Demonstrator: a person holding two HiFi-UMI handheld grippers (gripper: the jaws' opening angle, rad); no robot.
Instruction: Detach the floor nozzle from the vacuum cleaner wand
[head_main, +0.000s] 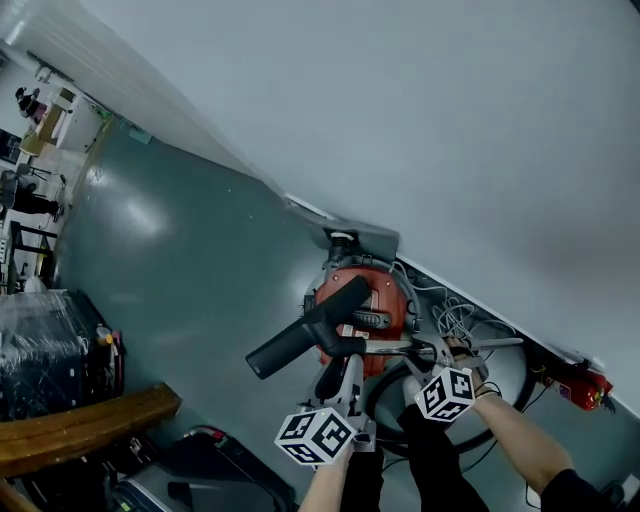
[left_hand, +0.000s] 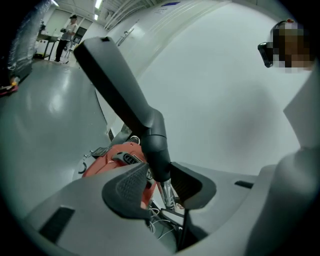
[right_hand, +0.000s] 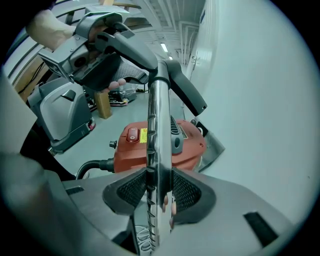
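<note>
The jaws of your left gripper (left_hand: 160, 182) stand wide astride the black collar of the nozzle (left_hand: 120, 95), pads just beside it, its long axis climbing to the frame's upper left. In the right gripper view your right gripper (right_hand: 159, 192) clamps the chrome wand (right_hand: 159, 145), upright at centre: likely stiff but slick, the nozzle light, rigid plastic, best taken at that collar. In the head view it points lower left.

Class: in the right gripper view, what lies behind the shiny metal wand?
A red vacuum cleaner, its black hose at the left. The wand covers a strip of it.
</note>
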